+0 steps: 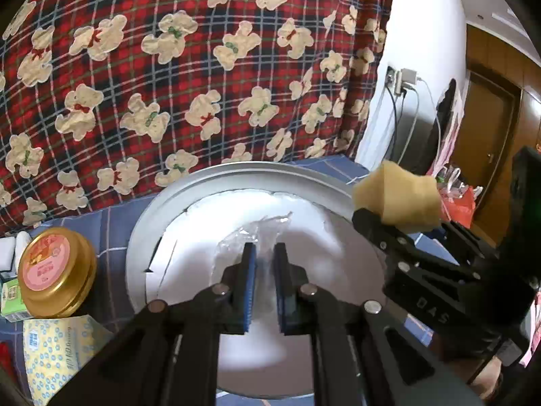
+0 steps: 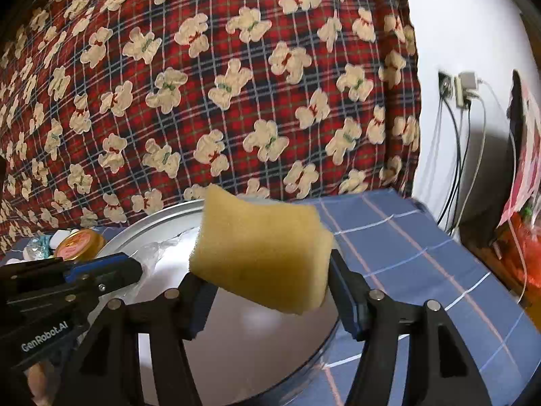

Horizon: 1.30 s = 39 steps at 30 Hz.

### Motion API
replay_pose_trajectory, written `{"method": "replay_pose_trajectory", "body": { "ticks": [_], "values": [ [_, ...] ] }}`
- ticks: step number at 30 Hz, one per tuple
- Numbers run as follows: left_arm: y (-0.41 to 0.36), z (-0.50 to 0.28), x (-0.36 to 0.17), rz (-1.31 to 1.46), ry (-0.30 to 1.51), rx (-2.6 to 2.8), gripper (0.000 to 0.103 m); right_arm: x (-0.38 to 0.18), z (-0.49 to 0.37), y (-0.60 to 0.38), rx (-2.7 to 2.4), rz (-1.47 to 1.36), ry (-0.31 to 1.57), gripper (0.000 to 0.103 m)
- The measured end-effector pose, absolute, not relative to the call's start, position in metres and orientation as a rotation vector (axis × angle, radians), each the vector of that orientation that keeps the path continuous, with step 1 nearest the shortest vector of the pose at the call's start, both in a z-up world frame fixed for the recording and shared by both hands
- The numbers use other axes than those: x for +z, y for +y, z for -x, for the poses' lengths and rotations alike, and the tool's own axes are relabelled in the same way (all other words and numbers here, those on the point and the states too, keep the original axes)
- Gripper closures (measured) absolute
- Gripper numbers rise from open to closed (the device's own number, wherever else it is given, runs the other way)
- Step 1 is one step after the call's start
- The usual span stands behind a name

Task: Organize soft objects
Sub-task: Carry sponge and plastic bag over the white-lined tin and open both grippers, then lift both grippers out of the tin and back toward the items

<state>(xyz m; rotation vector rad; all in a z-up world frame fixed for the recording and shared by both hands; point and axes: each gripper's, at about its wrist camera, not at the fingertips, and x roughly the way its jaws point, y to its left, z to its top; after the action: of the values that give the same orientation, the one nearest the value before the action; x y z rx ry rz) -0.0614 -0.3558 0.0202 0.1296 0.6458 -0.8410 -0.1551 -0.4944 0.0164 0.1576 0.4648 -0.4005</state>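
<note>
At frame centre, a yellow rectangular foam sponge (image 2: 262, 253) is clamped by the right gripper (image 2: 267, 291) above the round silver metal tray (image 2: 152, 228). The left gripper (image 1: 263, 270) is held nearly closed over crinkled clear plastic (image 1: 250, 237); whether it is pinched cannot be told. The compressible sponge could be squeezed out and dropped outside the tray.

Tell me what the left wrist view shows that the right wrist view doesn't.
Only the left wrist view shows the left gripper nearly closed around clear plastic in the tray, plus a yellow tissue pack. Only the right wrist view shows the sponge's broad face and the blue sheet beside the tray. Both share the right gripper clamping the sponge, the gold tin and the bear blanket.
</note>
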Motion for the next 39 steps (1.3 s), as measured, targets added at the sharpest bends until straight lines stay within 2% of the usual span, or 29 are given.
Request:
{"method": "replay_pose_trajectory", "body": {
  "ticks": [2,3,5,6,7,8,10,14,23,36,39],
  "values": [
    [-0.358,0.063,0.019,-0.165,0.633,-0.805,0.093,0.014,0.153,-0.497,-0.385,-0.184,0.485,0.036],
    [-0.36,0.063,0.019,-0.179,0.632,-0.796,0.087,0.014,0.152,-0.498,-0.38,-0.196,0.488,0.034],
    [-0.363,0.067,0.018,-0.216,0.637,-0.774,0.057,0.015,0.156,-0.504,-0.346,-0.258,0.473,0.031],
    [-0.364,0.068,0.018,-0.222,0.637,-0.767,0.027,0.017,0.159,-0.508,-0.329,-0.29,0.453,0.031],
    [-0.363,0.071,0.021,-0.219,0.624,-0.76,0.007,0.018,0.162,-0.511,-0.32,-0.318,0.433,0.03],
    [-0.359,0.076,0.026,-0.205,0.584,-0.752,0.002,0.02,0.165,-0.514,-0.316,-0.338,0.415,0.028],
    [-0.352,0.089,0.039,-0.197,0.471,-0.728,0.0,0.024,0.173,-0.52,-0.303,-0.385,0.367,0.023],
    [-0.347,0.105,0.055,-0.236,0.37,-0.673,0.0,0.028,0.179,-0.522,-0.284,-0.419,0.313,0.022],
    [-0.329,0.094,0.048,-0.219,0.442,-0.602,0.0,0.014,0.158,-0.508,-0.244,-0.375,0.422,0.021],
    [-0.279,0.1,0.052,-0.198,0.369,-0.484,0.0,0.034,0.208,-0.49,-0.527,-0.255,0.141,0.021],
    [-0.259,0.099,0.051,-0.2,0.381,-0.472,0.0,0.035,0.211,-0.485,-0.556,-0.293,0.139,0.021]
  ]
}}
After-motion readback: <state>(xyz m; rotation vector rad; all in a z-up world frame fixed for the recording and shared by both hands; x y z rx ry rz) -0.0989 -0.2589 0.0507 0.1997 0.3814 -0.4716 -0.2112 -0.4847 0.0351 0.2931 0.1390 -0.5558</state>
